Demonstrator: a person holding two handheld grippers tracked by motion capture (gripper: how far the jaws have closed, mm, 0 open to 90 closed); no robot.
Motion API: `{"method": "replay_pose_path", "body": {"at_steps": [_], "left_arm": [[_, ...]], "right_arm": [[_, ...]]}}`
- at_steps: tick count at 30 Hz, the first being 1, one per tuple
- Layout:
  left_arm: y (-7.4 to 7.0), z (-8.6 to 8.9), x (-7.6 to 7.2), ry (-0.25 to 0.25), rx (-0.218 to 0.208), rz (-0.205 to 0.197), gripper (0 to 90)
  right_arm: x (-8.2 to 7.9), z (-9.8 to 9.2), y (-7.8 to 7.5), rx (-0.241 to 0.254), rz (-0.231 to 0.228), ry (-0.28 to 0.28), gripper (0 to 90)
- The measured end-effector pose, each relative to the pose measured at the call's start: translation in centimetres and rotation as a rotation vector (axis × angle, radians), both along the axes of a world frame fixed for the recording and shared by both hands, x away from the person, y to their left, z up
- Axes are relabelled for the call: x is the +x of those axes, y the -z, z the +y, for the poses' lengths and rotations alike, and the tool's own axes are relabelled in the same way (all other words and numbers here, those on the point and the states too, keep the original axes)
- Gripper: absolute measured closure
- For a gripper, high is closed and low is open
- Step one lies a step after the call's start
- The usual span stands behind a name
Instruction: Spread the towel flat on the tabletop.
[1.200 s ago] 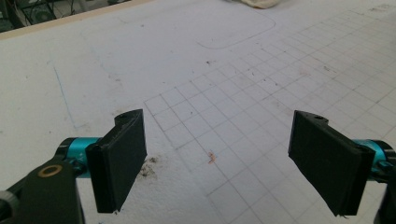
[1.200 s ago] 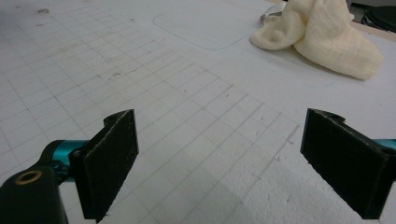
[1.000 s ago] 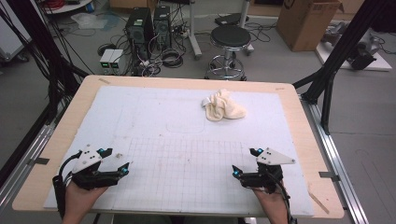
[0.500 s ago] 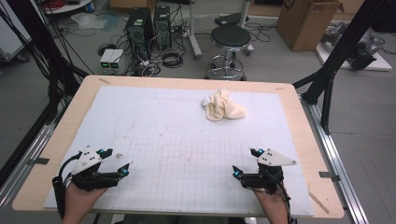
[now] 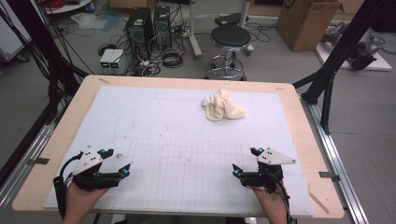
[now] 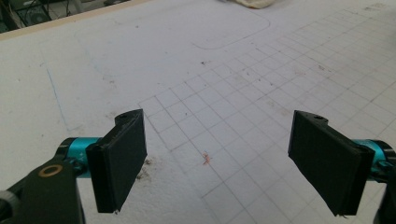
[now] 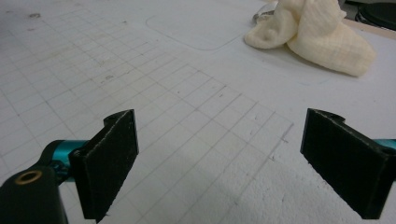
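Observation:
A crumpled cream cloth (image 5: pixel 222 106) lies on the white mat toward the far middle of the table; it also appears at the top right of the right gripper view as the cloth (image 7: pixel 314 33), and a sliver of it (image 6: pixel 256 3) at the top edge of the left gripper view. My left gripper (image 5: pixel 117 162) rests low over the mat near the front left, open, nothing between its jaws (image 6: pixel 219 161). My right gripper (image 5: pixel 243 161) sits near the front right, open and empty as well (image 7: pixel 233 161). Both are far from the cloth.
The white mat (image 5: pixel 187 140) carries a printed grid on its near half and a faint rounded outline (image 5: pixel 186 121) near its middle. A wooden table border (image 5: pixel 303 121) surrounds it. Beyond the table stand a stool (image 5: pixel 229 42), computer cases (image 5: pixel 149 23) and a cardboard box (image 5: pixel 306 21).

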State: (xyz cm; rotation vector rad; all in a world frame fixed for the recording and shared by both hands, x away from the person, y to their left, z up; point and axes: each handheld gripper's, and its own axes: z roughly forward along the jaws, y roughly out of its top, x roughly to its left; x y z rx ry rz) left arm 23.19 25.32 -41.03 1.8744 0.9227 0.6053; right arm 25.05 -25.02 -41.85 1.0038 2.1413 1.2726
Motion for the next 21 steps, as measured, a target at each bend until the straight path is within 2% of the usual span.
{"method": "replay_pose_path", "body": {"at_steps": [6, 9, 11, 12, 13, 14, 16, 21], "left_arm": [[0.1, 0.0, 0.0, -0.007, -0.002, 0.002, 19.6], [0.0, 0.0, 0.3, -0.008, -0.005, 0.003, 19.6], [0.1, -0.2, 0.5, -0.008, -0.003, -0.001, 19.7], [0.0, -0.2, 0.6, -0.005, -0.001, -0.001, 19.6], [0.0, -0.2, 0.6, -0.005, -0.005, -0.003, 19.6], [0.0, -0.2, 0.6, -0.001, -0.009, -0.002, 19.6], [0.0, -0.3, 0.7, 0.002, -0.010, -0.001, 19.7], [0.0, -0.2, 0.7, -0.001, -0.020, 0.000, 19.6]], "right_arm": [[0.5, -0.3, -0.6, 0.008, -0.010, 0.003, 10.6], [1.2, -0.2, -1.1, 0.032, -0.010, 0.015, 10.6], [2.0, 0.0, -1.5, 0.033, -0.011, 0.011, 10.6], [2.9, 0.5, -1.9, 0.008, -0.013, 0.012, 10.6], [2.9, 0.5, -1.9, 0.008, -0.013, 0.012, 10.6], [3.8, 0.8, -2.4, -0.008, -0.004, 0.006, 10.6], [4.3, 0.9, -2.7, -0.011, 0.002, 0.005, 10.6], [7.0, 1.5, -3.6, -0.022, 0.024, 0.006, 10.6]]}}
